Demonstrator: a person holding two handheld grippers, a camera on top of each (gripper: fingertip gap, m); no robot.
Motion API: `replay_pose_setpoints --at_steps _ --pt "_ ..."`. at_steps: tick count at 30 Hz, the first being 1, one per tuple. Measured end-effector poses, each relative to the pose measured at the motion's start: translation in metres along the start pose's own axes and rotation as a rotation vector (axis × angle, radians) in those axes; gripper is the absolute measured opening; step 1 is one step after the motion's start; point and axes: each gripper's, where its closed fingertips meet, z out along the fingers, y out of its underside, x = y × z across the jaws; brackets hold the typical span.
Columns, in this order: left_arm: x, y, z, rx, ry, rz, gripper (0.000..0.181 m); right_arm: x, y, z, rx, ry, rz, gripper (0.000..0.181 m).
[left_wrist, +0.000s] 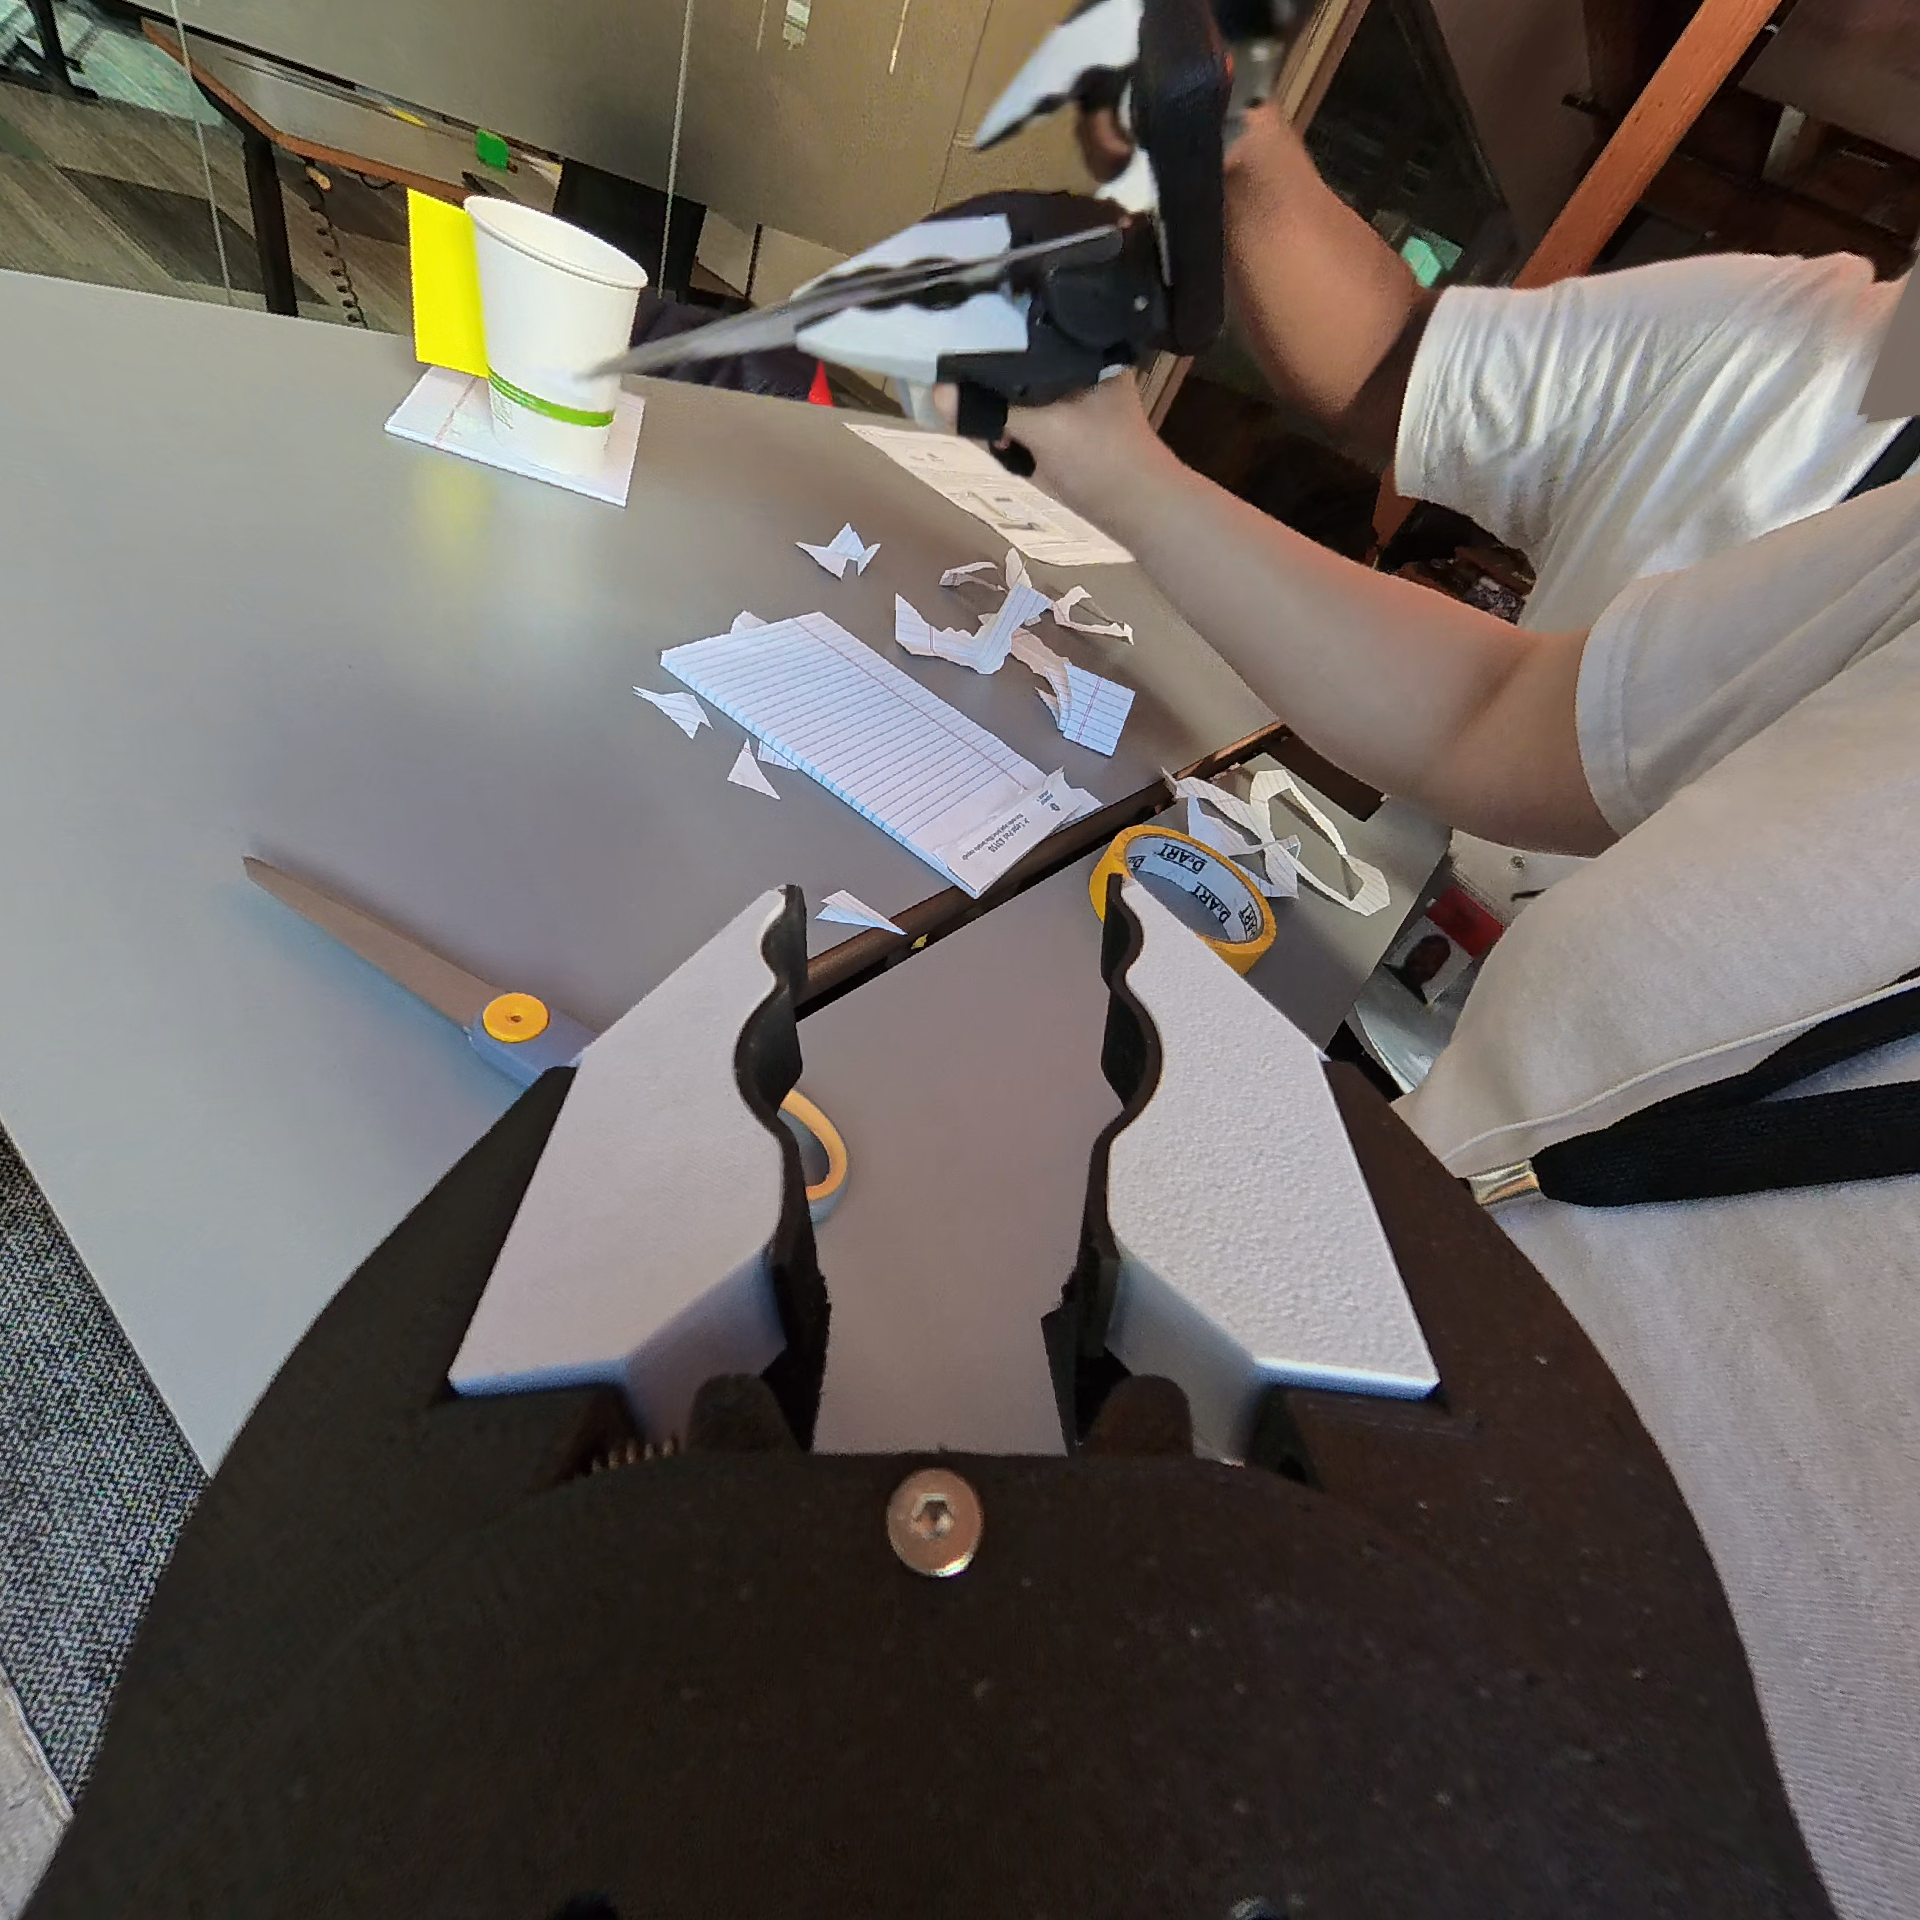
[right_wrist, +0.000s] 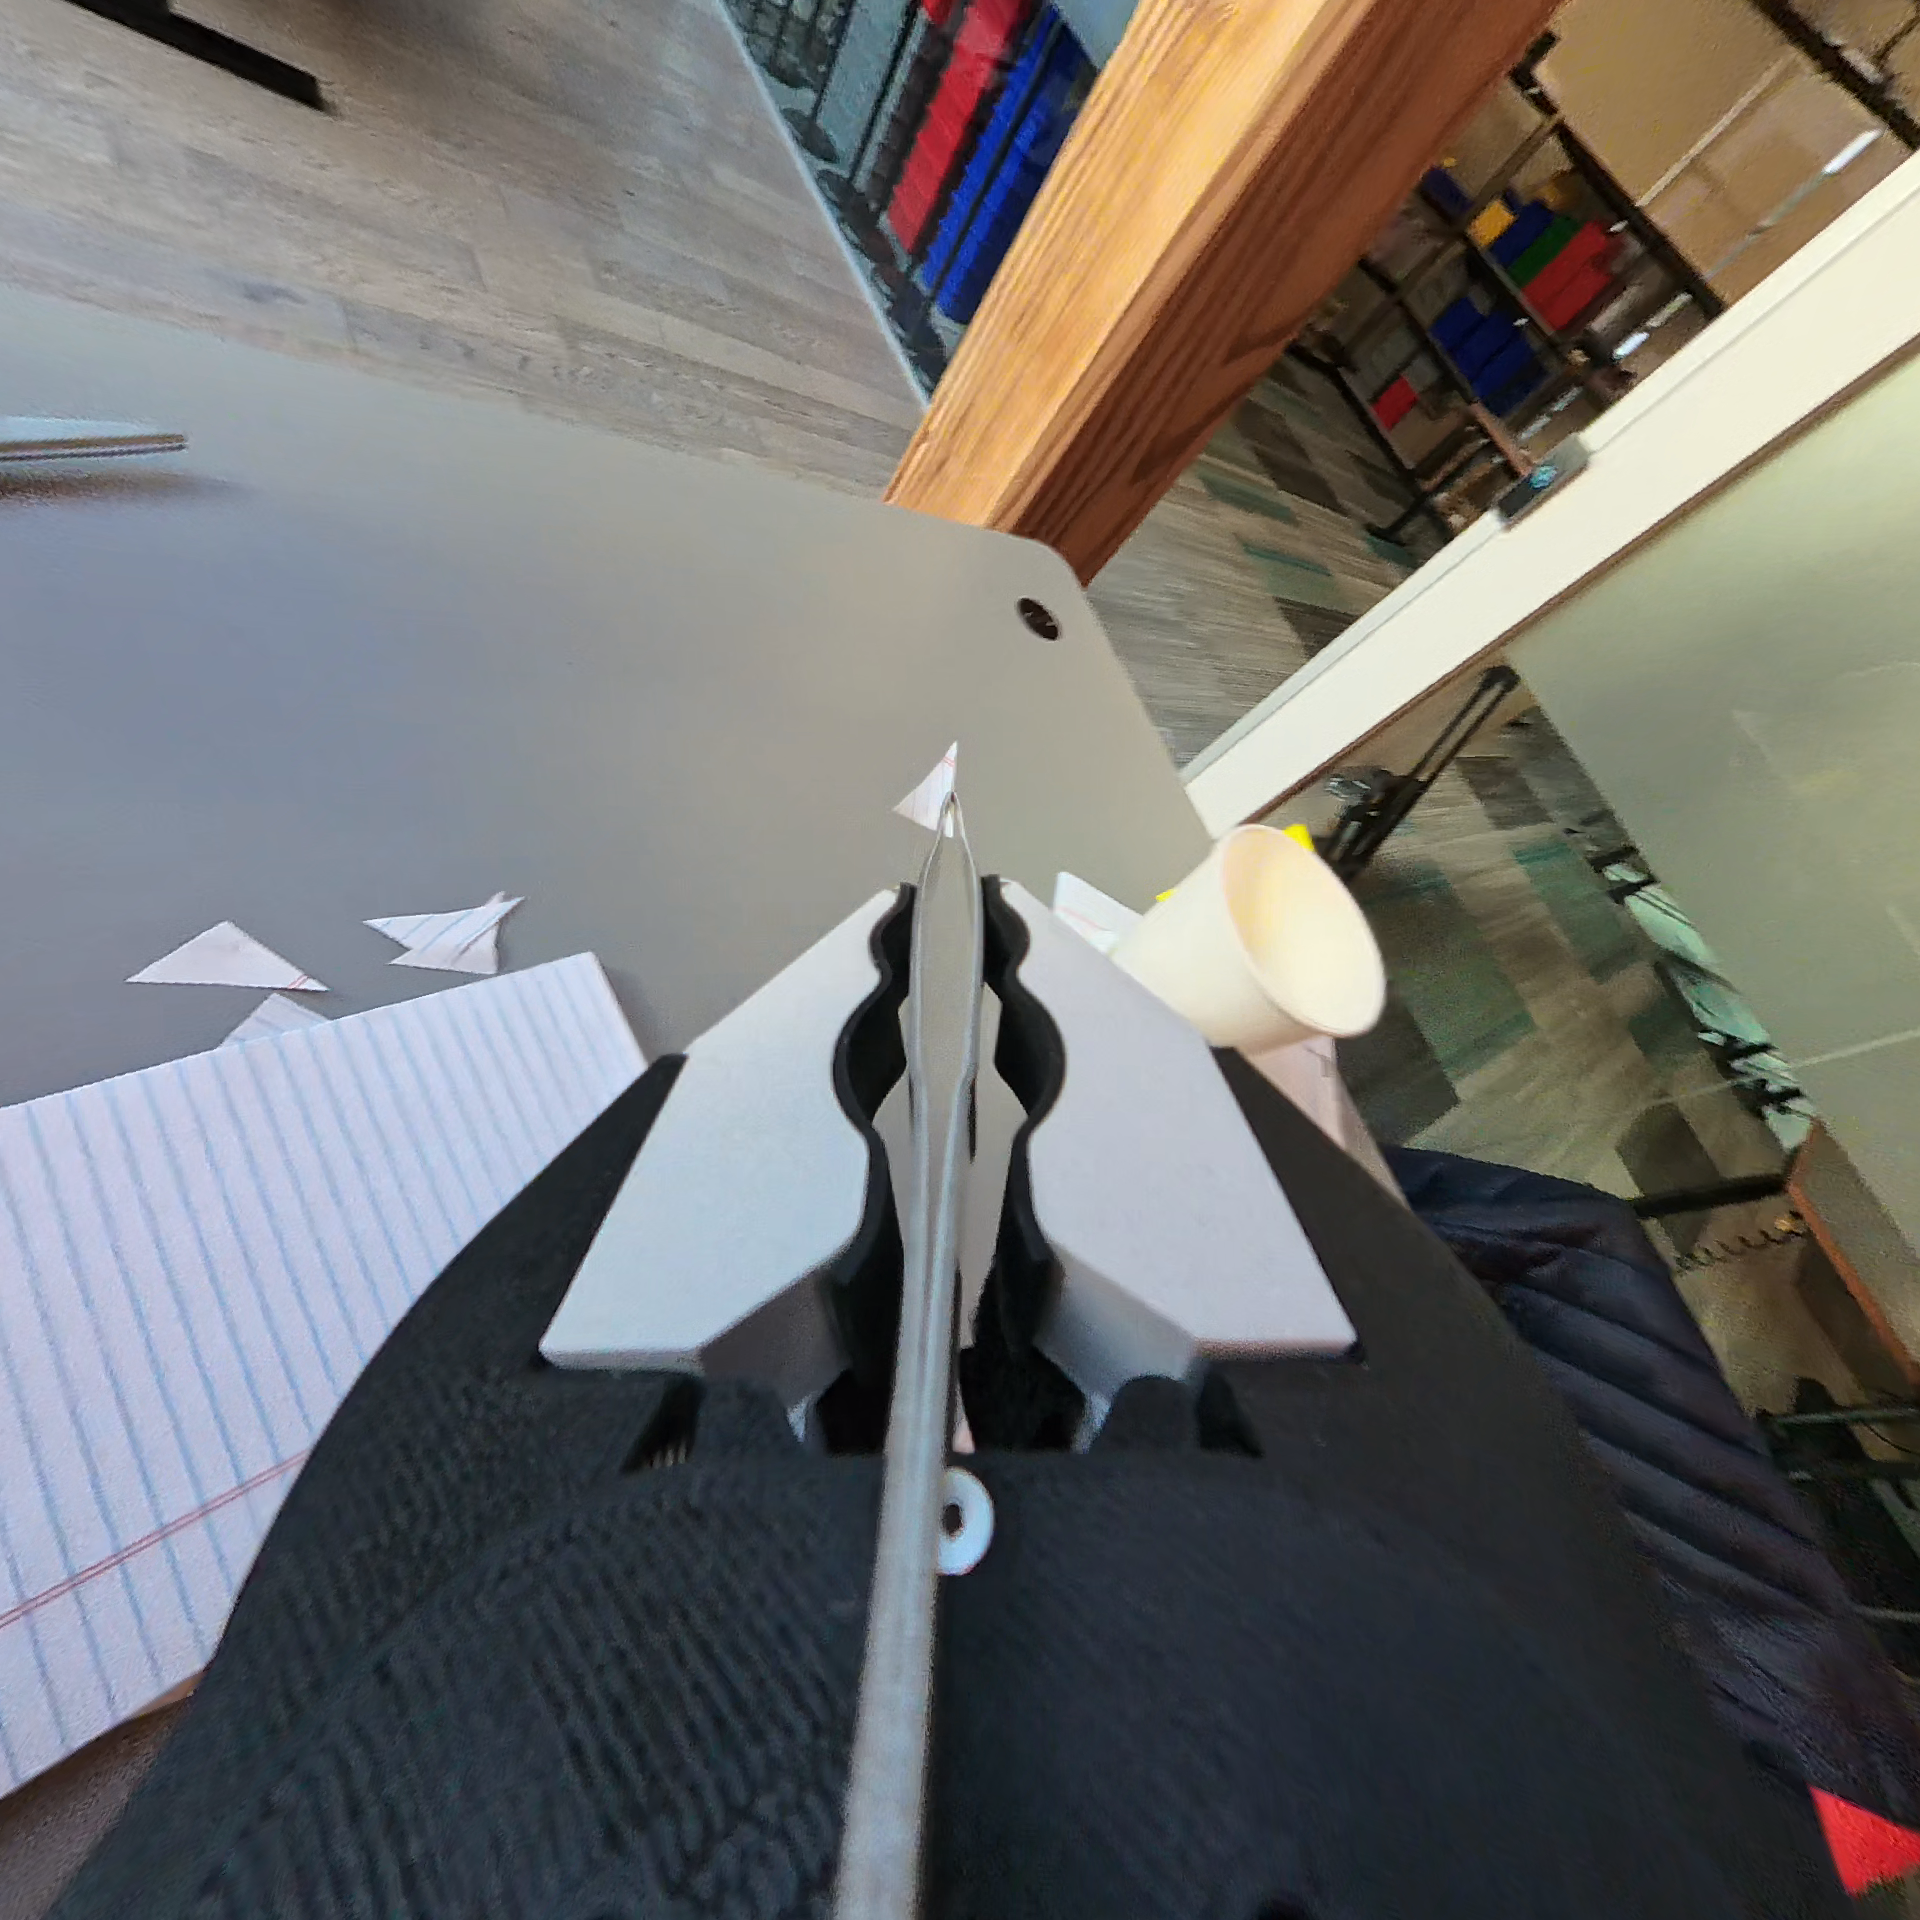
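The right claw (right_wrist: 948, 894) is pressed onto metal tweezers (right_wrist: 940, 1039) pinching a small paper scrap (right_wrist: 928, 795) above the desk (right_wrist: 468, 644) near a paper cup (right_wrist: 1262, 940), while the left claw (left_wrist: 954, 914), spread and empty, hovers over scissors (left_wrist: 457, 997), with more scraps (left_wrist: 1013, 623) lying beside the lined pad (left_wrist: 862, 738).

tweezers (right_wrist: 940, 1039): long, metal, clamped in right gripper (right_wrist: 948, 894) | tip pinches small white paper triangle (right_wrist: 928, 792)
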Motion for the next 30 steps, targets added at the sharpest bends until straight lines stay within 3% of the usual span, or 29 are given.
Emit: replay_pose_setpoints --at_steps 4,8,15,18,21,25,27,30 --pt "0.002 -0.002 0.003 -0.006 0.017 0.005 0.054 0.061 -0.006 -0.024 -0.019 0.168 0.014 0.011" --pt "0.006 -0.003 0.009 -0.015 0.038 0.016 0.055 0.108 0.002 -0.026 -0.069 0.255 0.041 0.011" --pt "0.007 -0.005 0.01 -0.02 0.035 0.031 0.055 0.123 0.01 -0.015 -0.11 0.257 0.036 0.011" --pt "0.002 -0.002 0.008 -0.016 0.026 0.011 0.055 0.102 0.006 -0.016 -0.081 0.189 0.042 0.011" --pt "-0.003 0.0 0.009 -0.013 0.022 -0.005 0.055 0.041 0.001 -0.015 -0.041 -0.003 0.029 0.011" --pt "-0.006 0.002 0.017 -0.026 0.046 -0.027 0.055 -0.023 0.046 0.014 -0.198 -0.142 -0.017 0.013" --pt "-0.007 0.0 0.022 -0.033 0.051 -0.016 0.055 -0.035 0.061 0.028 -0.222 -0.175 0.036 0.019" --pt "-0.006 -0.007 0.027 -0.013 0.056 -0.009 0.056 -0.031 0.048 0.028 -0.126 -0.182 0.117 0.018"
